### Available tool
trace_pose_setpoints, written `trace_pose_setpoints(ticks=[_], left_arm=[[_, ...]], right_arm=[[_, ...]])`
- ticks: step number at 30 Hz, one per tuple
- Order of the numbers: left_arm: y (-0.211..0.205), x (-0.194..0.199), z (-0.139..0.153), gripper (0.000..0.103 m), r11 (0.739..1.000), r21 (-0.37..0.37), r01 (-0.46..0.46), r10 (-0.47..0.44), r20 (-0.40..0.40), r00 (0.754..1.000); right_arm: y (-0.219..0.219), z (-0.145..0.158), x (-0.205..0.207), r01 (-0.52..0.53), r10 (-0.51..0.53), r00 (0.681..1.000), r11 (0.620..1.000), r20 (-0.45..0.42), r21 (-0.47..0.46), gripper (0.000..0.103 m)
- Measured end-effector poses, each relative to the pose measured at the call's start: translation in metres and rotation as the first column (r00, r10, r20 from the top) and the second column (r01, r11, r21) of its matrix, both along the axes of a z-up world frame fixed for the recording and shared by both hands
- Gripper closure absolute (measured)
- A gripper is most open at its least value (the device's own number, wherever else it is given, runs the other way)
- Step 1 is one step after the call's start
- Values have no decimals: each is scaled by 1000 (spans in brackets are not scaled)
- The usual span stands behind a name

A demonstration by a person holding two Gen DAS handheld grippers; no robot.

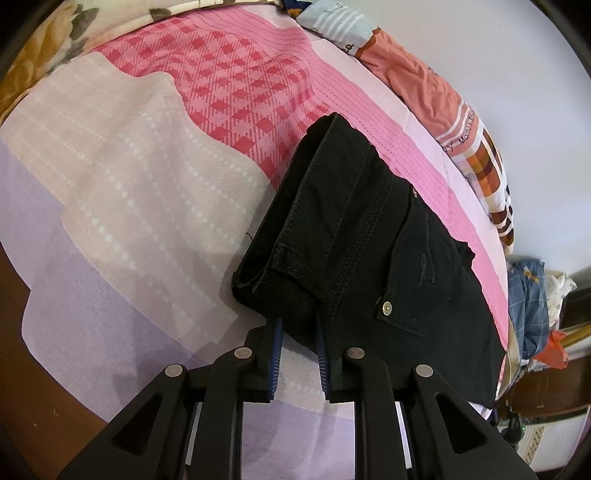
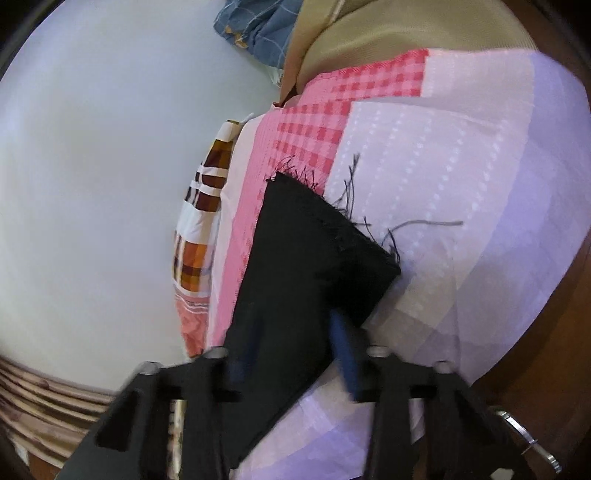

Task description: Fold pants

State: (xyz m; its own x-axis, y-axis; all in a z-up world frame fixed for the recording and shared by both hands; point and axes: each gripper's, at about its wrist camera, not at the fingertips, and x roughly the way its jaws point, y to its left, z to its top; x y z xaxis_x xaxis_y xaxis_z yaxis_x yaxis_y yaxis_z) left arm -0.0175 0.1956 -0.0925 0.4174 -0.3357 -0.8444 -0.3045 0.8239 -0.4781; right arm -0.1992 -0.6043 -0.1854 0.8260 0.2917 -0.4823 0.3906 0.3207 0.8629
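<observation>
Black denim pants [image 1: 369,236] pinched at both ends on a pink-and-lilac patchwork bedsheet [image 1: 129,192].
Left gripper [image 1: 299,354] fingers clamp the waistband; right gripper [image 2: 291,354], blurred, fingers pinch the frayed hem.

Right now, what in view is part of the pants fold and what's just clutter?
Job:
- black pants
- left claw, shut on the waistband
- right claw, at the frayed hem end

Lying about:
- patchwork bedsheet
- orange plaid bedding
- blue checked cloth
</observation>
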Motion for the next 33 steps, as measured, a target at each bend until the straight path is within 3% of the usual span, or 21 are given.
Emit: trace_pose_setpoints(ticks=[2,5,10,11,13,17,21,23,25,28,30,33], left_arm=[[0,0,0,84,1000,-1,-3,3,-1,1000],[-1,1,-1,84,1000,-2,-6,6,-2,1000],[-1,0,-1,83,1000,-4,-6,6,-2,1000],[0,0,-1,83,1000,-2,-6,6,-1,1000],[-1,0,-1,83,1000,0,-5,5,-2,1000],[-1,0,-1,83,1000,3,-6,6,0,1000],[0,1,-1,80,1000,6,-6,6,-7,1000],[-1,0,-3,78,1000,7,0,0,-13,1000],[-1,-1,-5,75,1000,11,3,-2,-13,1000],[4,-2,-9,63,1000,6,-20,20,-22,1000],[8,-3,-12,63,999,-25,-30,29,-26,999],[4,-1,-10,63,1000,-2,-12,12,-24,1000]], right_arm=[[3,4,4,-25,22,999,998,-47,-63,87],[2,0,9,-33,25,996,996,-88,-83,87],[-6,-15,10,-2,-1,995,1000,-101,-30,84],[-4,-13,13,-15,9,994,998,-111,-56,85],[-1,-8,19,-38,21,987,993,-159,-107,96],[8,19,29,-75,21,976,966,-215,-246,98],[16,59,35,-128,7,967,875,-254,-466,101],[12,52,35,-146,8,958,874,-288,-464,101],[6,34,34,-142,2,949,896,-316,-421,101],[2,15,28,-114,-16,947,917,-320,-382,101],[2,16,28,-103,-23,950,919,-310,-382,101],[-1,14,28,-106,-9,952,927,-305,-360,101]])
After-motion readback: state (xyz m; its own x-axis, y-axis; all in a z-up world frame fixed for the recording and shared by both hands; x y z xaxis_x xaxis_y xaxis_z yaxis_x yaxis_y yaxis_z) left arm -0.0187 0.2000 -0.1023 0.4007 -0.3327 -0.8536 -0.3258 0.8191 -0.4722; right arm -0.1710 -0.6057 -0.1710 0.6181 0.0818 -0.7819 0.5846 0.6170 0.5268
